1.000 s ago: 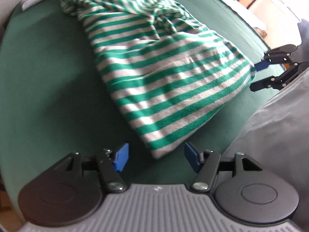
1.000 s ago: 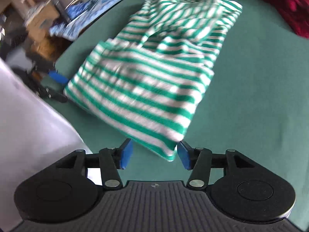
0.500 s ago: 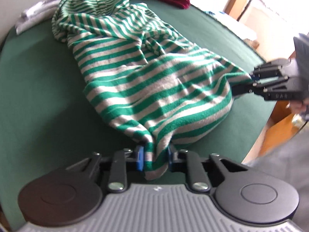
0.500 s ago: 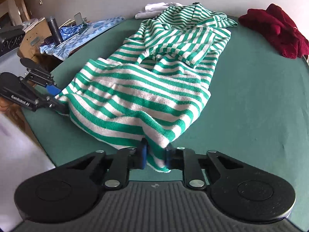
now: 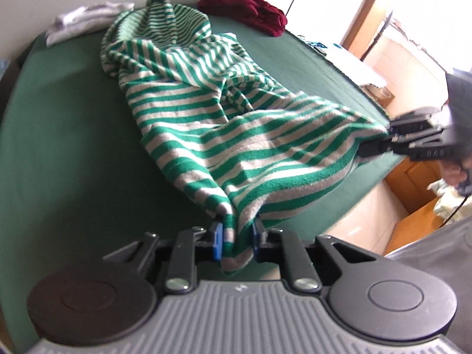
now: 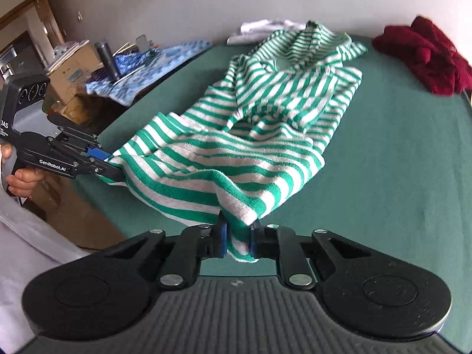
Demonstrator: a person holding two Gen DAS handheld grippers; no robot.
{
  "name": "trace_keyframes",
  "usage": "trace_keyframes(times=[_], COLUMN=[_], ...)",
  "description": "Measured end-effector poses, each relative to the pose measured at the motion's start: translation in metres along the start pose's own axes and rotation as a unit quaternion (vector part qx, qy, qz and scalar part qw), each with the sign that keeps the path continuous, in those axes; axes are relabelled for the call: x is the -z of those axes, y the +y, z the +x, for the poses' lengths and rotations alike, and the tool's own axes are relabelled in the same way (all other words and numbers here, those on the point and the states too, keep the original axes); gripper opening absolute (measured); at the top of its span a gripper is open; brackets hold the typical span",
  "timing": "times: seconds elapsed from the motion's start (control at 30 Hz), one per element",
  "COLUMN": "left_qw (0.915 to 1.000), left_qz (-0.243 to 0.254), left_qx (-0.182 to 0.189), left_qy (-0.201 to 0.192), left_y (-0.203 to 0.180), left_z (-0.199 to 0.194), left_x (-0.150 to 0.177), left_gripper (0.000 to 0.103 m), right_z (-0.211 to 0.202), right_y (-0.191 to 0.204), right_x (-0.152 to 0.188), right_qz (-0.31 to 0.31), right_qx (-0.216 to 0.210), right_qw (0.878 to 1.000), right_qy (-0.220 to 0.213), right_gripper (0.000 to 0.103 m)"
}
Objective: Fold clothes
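A green-and-white striped garment [image 5: 236, 147] [image 6: 250, 153] lies lengthwise on the green table [image 5: 59, 147] [image 6: 398, 177], its near hem lifted off the cloth. My left gripper [image 5: 236, 236] is closing its jaws on one hem corner, which bunches between the blue pads. My right gripper [image 6: 237, 233] is shut on the other hem corner. Each one shows in the other's view, the left gripper [image 6: 109, 165] and the right gripper [image 5: 368, 144], pinching the stretched hem from the side. A hand holds the left one's handle.
A dark red garment [image 5: 244, 8] [image 6: 424, 56] lies at the far corner, and a white garment [image 5: 79, 20] [image 6: 265, 28] lies by the wall. Past the table's left edge are a cardboard box [image 6: 73, 73] and a blue patterned cloth [image 6: 147, 65].
Both grippers went from open at the hem corners to shut on them. They then rose and drew back, lifting the hem and stretching it between them.
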State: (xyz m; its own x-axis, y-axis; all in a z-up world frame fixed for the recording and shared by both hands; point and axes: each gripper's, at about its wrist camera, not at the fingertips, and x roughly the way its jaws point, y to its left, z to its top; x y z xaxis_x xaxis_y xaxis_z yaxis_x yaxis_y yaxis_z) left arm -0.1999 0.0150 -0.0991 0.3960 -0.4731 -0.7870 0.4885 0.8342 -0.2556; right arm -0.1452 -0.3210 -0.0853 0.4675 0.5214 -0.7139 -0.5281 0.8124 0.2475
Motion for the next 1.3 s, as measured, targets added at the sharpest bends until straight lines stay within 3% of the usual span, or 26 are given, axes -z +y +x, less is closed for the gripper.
trace_keyframes(times=[0.23, 0.33, 0.47, 0.73, 0.93, 1.0, 1.1, 1.17, 1.2, 1.23, 1.3], left_qw=[0.9992, 0.9986, 0.9987, 0.9956, 0.9939, 0.9948, 0.9953, 0.9936, 0.9922, 0.991, 0.9908], left_qz=[-0.035, -0.049, -0.046, -0.046, -0.06, -0.07, -0.085, -0.103, -0.112, -0.12, -0.123], left_qx=[-0.006, -0.012, -0.017, -0.008, -0.009, -0.004, -0.003, -0.004, -0.004, -0.005, 0.003], left_qy=[0.019, 0.015, -0.016, -0.082, -0.091, -0.074, -0.046, -0.047, -0.053, -0.059, -0.056], left_y=[-0.033, -0.036, -0.029, 0.006, 0.062, 0.085, 0.117, 0.134, 0.141, 0.144, 0.141], left_z=[-0.008, -0.011, -0.024, -0.035, 0.005, 0.031, 0.061, 0.057, 0.048, 0.038, 0.025], left_x=[0.04, 0.043, 0.014, -0.063, -0.123, -0.133, -0.137, -0.127, -0.119, -0.112, -0.097], left_gripper=[0.014, 0.014, 0.014, 0.014, 0.014, 0.015, 0.025, 0.044, 0.064, 0.075, 0.082], right_z=[-0.025, -0.031, -0.04, -0.035, 0.01, 0.033, 0.057, 0.058, 0.049, 0.04, 0.024], right_y=[0.008, 0.005, -0.007, -0.036, -0.082, -0.095, -0.109, -0.113, -0.111, -0.107, -0.089], right_x=[0.049, 0.056, 0.039, -0.03, -0.073, -0.08, -0.079, -0.074, -0.069, -0.065, -0.055], right_qz=[0.027, 0.049, 0.085, 0.126, 0.184, 0.205, 0.229, 0.242, 0.245, 0.241, 0.213], right_qx=[-0.035, -0.049, -0.074, -0.101, -0.087, -0.075, -0.034, -0.008, -0.007, -0.002, 0.021], right_qw=[0.998, 0.997, 0.993, 0.986, 0.977, 0.974, 0.972, 0.969, 0.968, 0.968, 0.974], right_qy=[0.037, 0.044, 0.03, -0.028, -0.055, -0.054, -0.046, -0.049, -0.058, -0.065, -0.07], right_gripper=[0.014, 0.014, 0.014, 0.015, 0.016, 0.025, 0.038, 0.043, 0.046, 0.05, 0.067])
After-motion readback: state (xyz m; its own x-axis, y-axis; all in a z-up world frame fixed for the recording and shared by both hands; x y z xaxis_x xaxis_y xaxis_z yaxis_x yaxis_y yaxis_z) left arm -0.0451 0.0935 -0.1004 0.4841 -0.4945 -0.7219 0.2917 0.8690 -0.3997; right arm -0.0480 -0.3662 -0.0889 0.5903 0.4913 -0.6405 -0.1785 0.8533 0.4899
